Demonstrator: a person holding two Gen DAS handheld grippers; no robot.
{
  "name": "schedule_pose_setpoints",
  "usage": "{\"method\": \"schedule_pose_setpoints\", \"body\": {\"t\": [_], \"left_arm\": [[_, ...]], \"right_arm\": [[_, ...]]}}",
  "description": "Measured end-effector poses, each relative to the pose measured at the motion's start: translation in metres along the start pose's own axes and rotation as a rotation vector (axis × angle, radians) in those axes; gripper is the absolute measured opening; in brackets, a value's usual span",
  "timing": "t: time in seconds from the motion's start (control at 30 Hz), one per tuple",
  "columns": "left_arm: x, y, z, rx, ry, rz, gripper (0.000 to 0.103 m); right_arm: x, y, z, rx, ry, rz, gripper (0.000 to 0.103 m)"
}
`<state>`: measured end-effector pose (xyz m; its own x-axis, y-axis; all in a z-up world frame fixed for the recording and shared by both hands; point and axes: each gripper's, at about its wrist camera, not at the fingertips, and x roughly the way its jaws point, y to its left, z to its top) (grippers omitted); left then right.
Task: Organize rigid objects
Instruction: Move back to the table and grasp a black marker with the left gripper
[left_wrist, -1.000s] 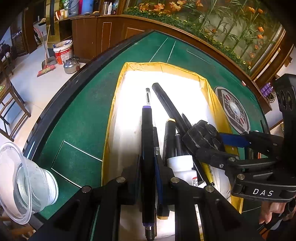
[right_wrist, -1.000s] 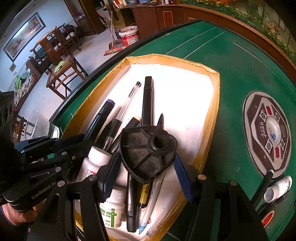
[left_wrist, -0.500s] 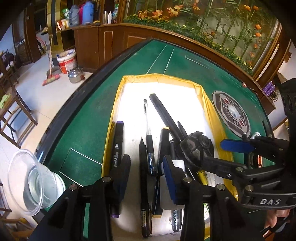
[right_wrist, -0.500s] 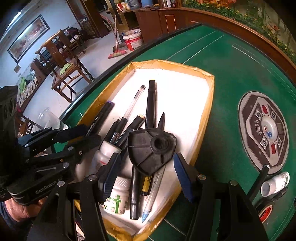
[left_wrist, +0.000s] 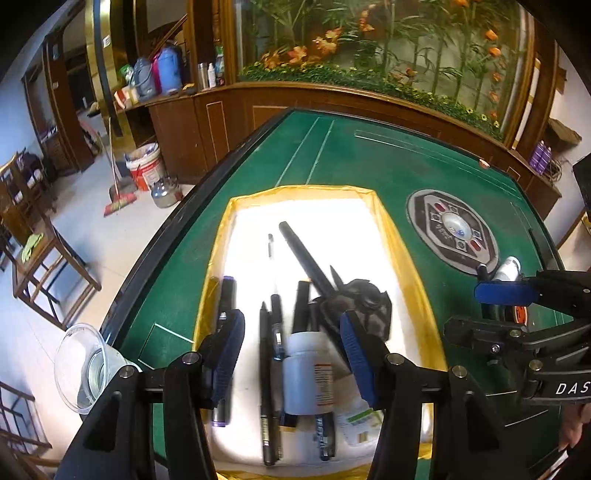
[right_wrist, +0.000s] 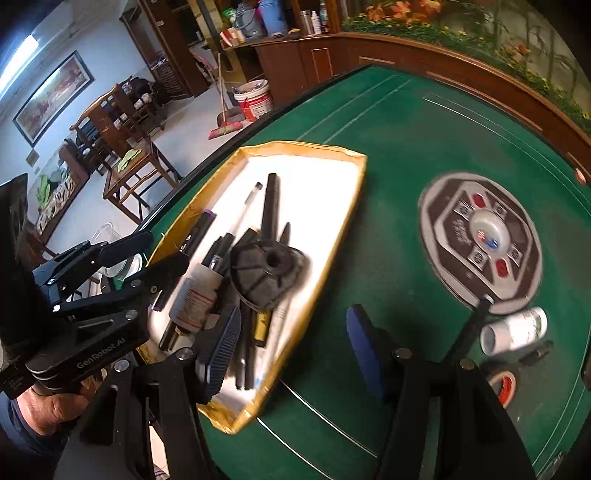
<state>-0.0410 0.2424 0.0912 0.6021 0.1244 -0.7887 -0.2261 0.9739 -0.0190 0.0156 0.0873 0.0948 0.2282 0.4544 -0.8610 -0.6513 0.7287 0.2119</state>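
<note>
Loosely heaped black pens (left_wrist: 271, 325) in yellow-rimmed tray (left_wrist: 218, 258), left gripper (left_wrist: 291, 350) opening, right gripper (right_wrist: 291, 354) empty, spread.

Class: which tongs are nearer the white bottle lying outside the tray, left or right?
Right. The right tongs hang over green felt beside the white bottle; the left tongs, jaws opening, are above the tray.

Pale tiled floor (left_wrist: 110, 236), w/ daylight on it. Dark wood cabinets (left_wrist: 221, 122) curve round the back, bottles & jugs (left_wrist: 162, 74) on the counter. Planter of orange flowers (left_wrist: 369, 48) behind glass above. White bucket (left_wrist: 144, 171), metal kettle (left_wrist: 164, 192) & broom (left_wrist: 118, 184) on floor nr the cabinets. Wooden chairs (right_wrist: 129, 147) at left. Framed picture (right_wrist: 51, 96) on a pale blue wall (right_wrist: 22, 147).
</note>
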Motion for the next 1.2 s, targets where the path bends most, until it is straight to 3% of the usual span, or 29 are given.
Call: {"method": "schedule_pose_setpoints", "body": {"t": [0.2,0.53,0.83,1.0,1.2], "left_arm": [[-0.011,-0.024,0.001,0.037,-0.024,0.004,0.064],[-0.019,-0.069,0.003,0.095,-0.030,-0.008,0.066],[-0.024,-0.115,0.004,0.156,-0.026,-0.094,0.068],[-0.015,-0.152,-0.005,0.209,0.024,-0.186,0.070],[0.022,-0.182,-0.012,0.194,0.157,-0.263,0.070]], "right_arm": [[-0.015,-0.023,-0.014,0.037,-0.011,-0.004,0.059],[-0.037,-0.065,-0.041,0.109,-0.022,-0.016,0.059],[-0.062,-0.132,-0.080,0.261,-0.044,-0.049,0.059],[-0.073,-0.173,-0.108,0.378,-0.040,-0.072,0.059],[-0.084,-0.192,-0.134,0.419,-0.043,-0.080,0.059]]}}
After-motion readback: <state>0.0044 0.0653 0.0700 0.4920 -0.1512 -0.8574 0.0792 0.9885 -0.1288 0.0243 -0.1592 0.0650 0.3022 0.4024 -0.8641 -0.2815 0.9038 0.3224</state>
